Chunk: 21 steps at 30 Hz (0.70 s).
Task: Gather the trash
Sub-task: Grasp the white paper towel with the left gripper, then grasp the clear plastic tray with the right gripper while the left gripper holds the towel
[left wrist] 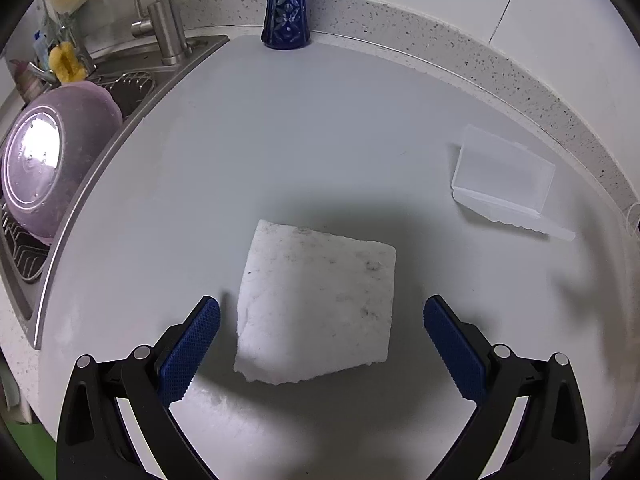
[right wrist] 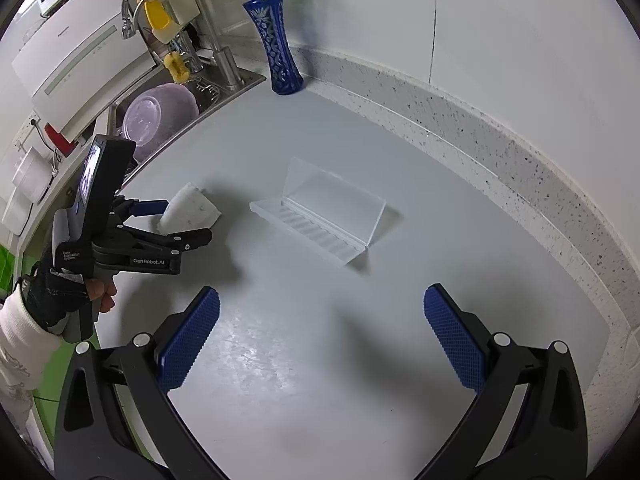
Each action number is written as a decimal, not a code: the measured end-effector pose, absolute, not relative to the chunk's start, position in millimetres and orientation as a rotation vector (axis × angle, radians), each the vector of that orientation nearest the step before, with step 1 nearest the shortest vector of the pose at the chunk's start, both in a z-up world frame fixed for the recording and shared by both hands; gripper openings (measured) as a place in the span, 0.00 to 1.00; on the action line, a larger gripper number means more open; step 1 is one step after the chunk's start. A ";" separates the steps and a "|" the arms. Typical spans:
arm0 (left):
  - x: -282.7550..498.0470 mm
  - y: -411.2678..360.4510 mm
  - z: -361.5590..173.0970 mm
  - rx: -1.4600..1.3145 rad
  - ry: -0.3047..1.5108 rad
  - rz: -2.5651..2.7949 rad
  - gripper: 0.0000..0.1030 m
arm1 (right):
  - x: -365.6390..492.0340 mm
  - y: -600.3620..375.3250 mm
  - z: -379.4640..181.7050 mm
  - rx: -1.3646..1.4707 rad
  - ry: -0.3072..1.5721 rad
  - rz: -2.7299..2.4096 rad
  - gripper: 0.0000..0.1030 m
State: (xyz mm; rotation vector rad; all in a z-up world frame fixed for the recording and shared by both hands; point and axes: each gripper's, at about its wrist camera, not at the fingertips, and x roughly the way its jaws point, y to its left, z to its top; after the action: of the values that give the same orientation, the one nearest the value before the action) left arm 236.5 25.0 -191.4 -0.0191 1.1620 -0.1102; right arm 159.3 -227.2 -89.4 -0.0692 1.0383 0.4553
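Observation:
A dirty white styrofoam chunk lies on the grey counter, between the open fingers of my left gripper, which straddles it without touching. It also shows in the right wrist view, with the left gripper around it. A clear open plastic case lies to the right; in the right wrist view the case is ahead of my right gripper, which is open and empty above bare counter.
A blue patterned vase stands at the back wall. A sink with a faucet, a purple bowl and a yellow sponge lies left. A speckled backsplash borders the counter.

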 end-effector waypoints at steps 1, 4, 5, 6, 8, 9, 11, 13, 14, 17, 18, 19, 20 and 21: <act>236.0 24.4 -191.8 -0.016 1.163 -0.109 0.87 | 159.7 -227.4 -90.4 -0.068 1.040 0.457 0.97; 236.1 24.2 -190.3 0.006 1.152 -0.077 0.64 | 160.9 -225.9 -91.7 -0.069 1.041 0.461 0.97; 237.3 25.7 -190.2 -0.002 1.153 -0.079 0.62 | 161.2 -225.4 -92.1 -0.069 1.042 0.463 0.97; 237.9 26.7 -189.3 -0.009 1.154 -0.083 0.61 | 160.7 -224.8 -92.4 -0.070 1.042 0.464 0.97; 237.7 26.8 -186.8 -0.008 1.150 -0.085 0.60 | 162.1 -222.9 -92.9 -0.079 1.039 0.470 0.97; 237.2 27.2 -185.5 -0.015 1.149 -0.085 0.59 | 163.3 -221.8 -93.1 -0.083 1.039 0.474 0.97; 235.3 27.5 -178.8 -0.026 1.140 -0.083 0.59 | 165.5 -219.4 -93.3 -0.093 1.037 0.482 0.97; 231.0 28.9 -170.3 -0.041 1.132 -0.084 0.59 | 168.3 -216.1 -94.1 -0.106 1.035 0.491 0.97; 229.3 29.7 -165.8 -0.050 1.129 -0.084 0.59 | 170.5 -214.6 -94.5 -0.111 1.035 0.495 0.97; 224.4 32.7 -155.1 -0.077 1.121 -0.083 0.59 | 179.6 -207.2 -101.0 -0.136 1.044 0.515 0.97; 222.8 33.3 -152.3 -0.081 1.118 -0.083 0.59 | 181.7 -205.1 -103.6 -0.145 1.047 0.519 0.97; 220.2 33.7 -148.6 -0.086 1.112 -0.085 0.59 | 185.4 -201.3 -107.8 -0.163 1.051 0.523 0.97; 218.2 33.9 -145.8 -0.090 1.107 -0.086 0.59 | 188.4 -197.6 -112.4 -0.182 1.058 0.525 0.97; 214.6 34.1 -142.1 -0.093 1.099 -0.086 0.59 | 192.4 -192.6 -118.6 -0.205 1.068 0.530 0.97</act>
State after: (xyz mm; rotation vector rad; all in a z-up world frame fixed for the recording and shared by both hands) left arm 214.6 34.1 -142.1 -0.0931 1.0987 -0.0858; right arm 192.4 -192.6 -118.6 -0.2046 1.0683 0.5303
